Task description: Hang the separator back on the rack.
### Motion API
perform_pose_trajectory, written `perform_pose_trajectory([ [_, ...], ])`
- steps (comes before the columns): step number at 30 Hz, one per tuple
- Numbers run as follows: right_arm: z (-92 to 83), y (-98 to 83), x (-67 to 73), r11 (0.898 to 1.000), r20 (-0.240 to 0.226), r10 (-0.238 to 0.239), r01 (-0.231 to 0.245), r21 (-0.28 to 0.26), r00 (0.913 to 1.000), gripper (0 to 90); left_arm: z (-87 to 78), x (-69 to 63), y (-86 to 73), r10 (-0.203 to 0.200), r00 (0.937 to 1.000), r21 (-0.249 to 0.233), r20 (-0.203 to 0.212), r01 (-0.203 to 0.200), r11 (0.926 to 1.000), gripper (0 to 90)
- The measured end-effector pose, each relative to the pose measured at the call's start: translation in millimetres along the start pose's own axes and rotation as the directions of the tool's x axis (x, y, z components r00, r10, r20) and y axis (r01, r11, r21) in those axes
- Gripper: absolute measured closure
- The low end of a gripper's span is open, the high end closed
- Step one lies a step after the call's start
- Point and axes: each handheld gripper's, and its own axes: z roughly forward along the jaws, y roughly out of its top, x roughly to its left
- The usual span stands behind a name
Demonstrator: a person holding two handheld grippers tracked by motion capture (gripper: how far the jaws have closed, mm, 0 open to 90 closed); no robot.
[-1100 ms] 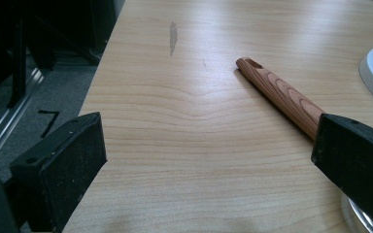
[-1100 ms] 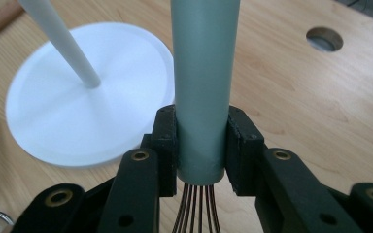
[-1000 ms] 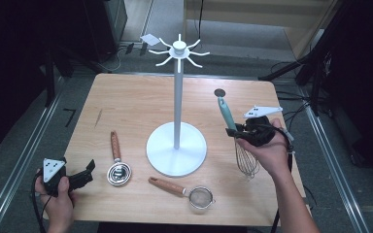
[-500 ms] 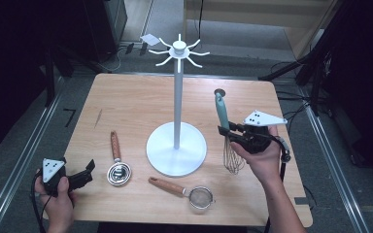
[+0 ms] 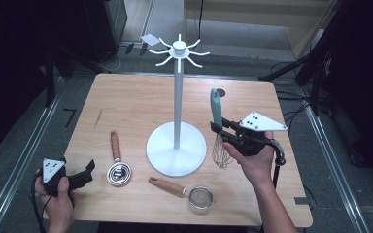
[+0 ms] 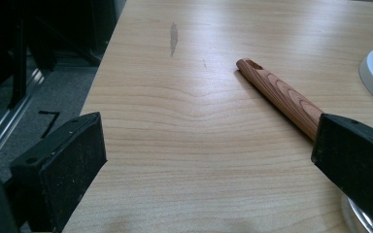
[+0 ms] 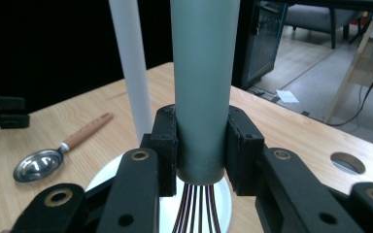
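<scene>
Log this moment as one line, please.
right gripper: shut on whisk, handle up, beside stand | left gripper: open, resting at table edge | scoop, strainer: on table

Right hand-held gripper carried whisk (upright, handle up) closer to white stand.

Muted green, white and wood tones on a pale surface

The whisk has a dull grey-green handle and thin wires that look dark with reddish streaks in the right gripper view; the right claw around it is black, with a light grey plate on top. The stand is white throughout. The surface is pale blond wood with wavy grain and one small dark smudge. The scoop has a reddish-brown striped wooden handle and a shiny silver bowl. The strainer pairs an orange-brown handle with grey mesh. The left claw is black.
</scene>
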Motion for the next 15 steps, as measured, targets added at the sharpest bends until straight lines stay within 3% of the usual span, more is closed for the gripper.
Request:
perform_pose_trajectory([
  [15,1.6,16.0,17.3,0.998,-0.031,-0.027,0.025,-0.062,0.9992,71.0,0.0,0.0,0.0,-0.001,1.0,-0.002,-0.003,0.001,1.0,0.0],
])
